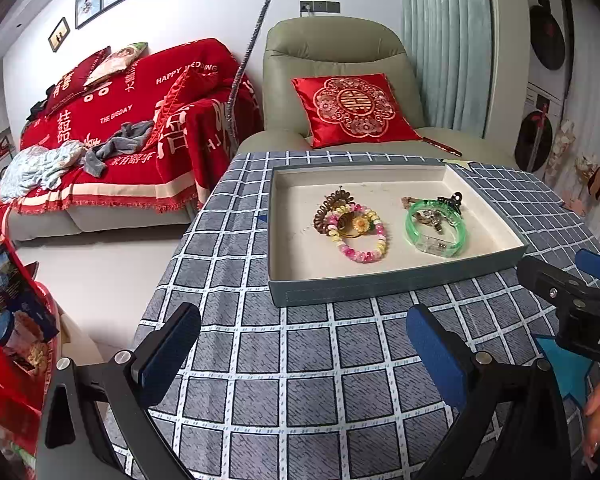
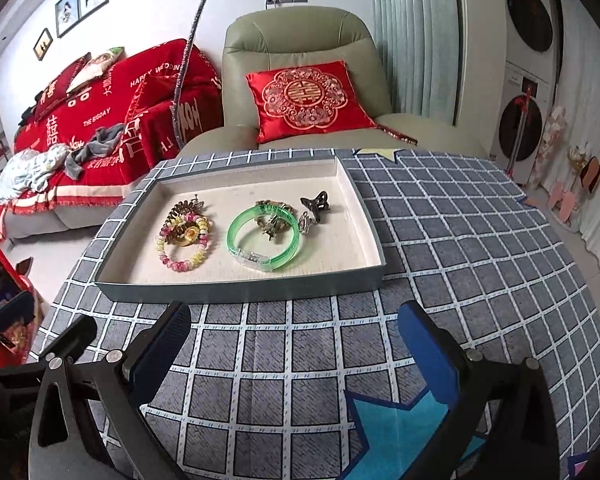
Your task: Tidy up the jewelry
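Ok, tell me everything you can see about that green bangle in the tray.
The green bangle is a translucent, plastic-looking ring with a clear, blocky section on its near side. It lies flat on the pale floor of the tray, right of the pink and yellow bead bracelet and apart from it. A small pile of metal-looking trinkets sits inside and across its far rim. Neither gripper touches it; both are open, short of the tray.

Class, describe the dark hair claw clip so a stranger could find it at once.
Start at the shallow grey tray on the checked tablecloth. Look in its right half, just beyond the green bangle toward the armchair. The hair claw clip is the only dark, toothed piece; its neighbours are rounded or beaded.
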A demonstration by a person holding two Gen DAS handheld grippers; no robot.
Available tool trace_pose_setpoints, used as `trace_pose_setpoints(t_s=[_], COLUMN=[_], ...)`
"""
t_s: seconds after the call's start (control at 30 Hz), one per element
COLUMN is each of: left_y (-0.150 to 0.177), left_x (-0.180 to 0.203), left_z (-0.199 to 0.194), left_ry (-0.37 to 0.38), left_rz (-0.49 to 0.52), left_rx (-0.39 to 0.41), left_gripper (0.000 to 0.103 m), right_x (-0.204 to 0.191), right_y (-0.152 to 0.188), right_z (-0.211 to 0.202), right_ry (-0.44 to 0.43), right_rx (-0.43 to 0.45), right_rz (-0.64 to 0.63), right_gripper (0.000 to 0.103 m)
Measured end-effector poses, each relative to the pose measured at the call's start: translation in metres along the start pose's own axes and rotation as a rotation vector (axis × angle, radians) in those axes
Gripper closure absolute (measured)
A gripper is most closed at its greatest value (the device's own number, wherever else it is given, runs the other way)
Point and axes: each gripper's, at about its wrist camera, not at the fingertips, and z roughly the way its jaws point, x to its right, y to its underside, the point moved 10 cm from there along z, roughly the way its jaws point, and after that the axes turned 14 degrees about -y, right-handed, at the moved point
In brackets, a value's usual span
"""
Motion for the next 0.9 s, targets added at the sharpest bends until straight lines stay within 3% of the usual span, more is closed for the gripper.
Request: trace_pose_setpoints(t_s=[0.9], left_y=[0.002], left_x=[-0.006], left_z=[0.003], left_ry=[-0.032], left_rz=[-0.019], left_rx=[-0.009], left_gripper=[0.000], right_x=[-0.011], right_y=[-0.001], right_z=[-0.002], right_ry=[-0.001], right_rx=[0.022], right_rz=[-0.033], right_gripper=[0.000])
